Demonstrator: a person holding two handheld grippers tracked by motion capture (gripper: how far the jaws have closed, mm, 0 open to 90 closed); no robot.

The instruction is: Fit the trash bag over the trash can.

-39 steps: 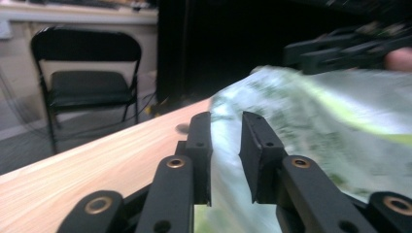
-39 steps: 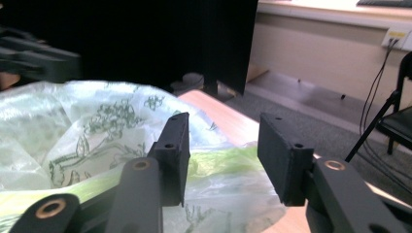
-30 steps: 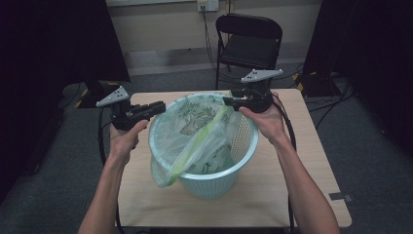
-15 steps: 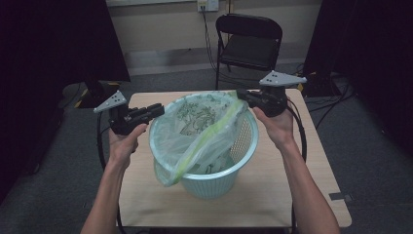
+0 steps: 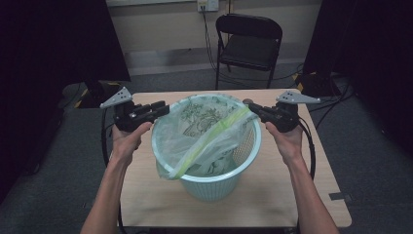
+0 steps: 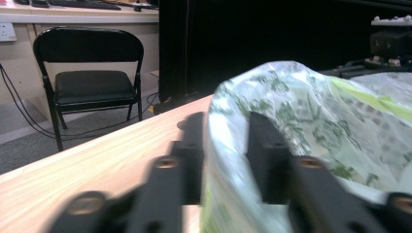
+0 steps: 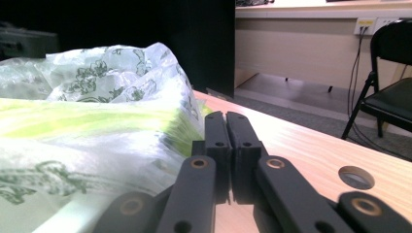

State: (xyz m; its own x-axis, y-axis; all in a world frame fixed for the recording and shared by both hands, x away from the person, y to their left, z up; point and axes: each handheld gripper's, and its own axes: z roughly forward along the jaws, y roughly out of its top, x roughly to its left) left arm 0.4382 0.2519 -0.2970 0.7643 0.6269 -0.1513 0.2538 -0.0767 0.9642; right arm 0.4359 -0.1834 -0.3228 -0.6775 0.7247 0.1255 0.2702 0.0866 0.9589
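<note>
A pale blue basket [image 5: 214, 180] lined with a loose plastic bag [image 5: 204, 131] stands mid-table and fills the centre. Bare wood of the table [image 5: 146, 204] lies open along the near edge and in a strip on either side of the basket, where the person's forearms run. The left gripper [image 5: 163, 108] and right gripper [image 5: 249, 108] sit at the basket's rim on opposite sides. Beyond the far edge stands a black folding chair [image 5: 249, 44], well apart from the table.
</note>
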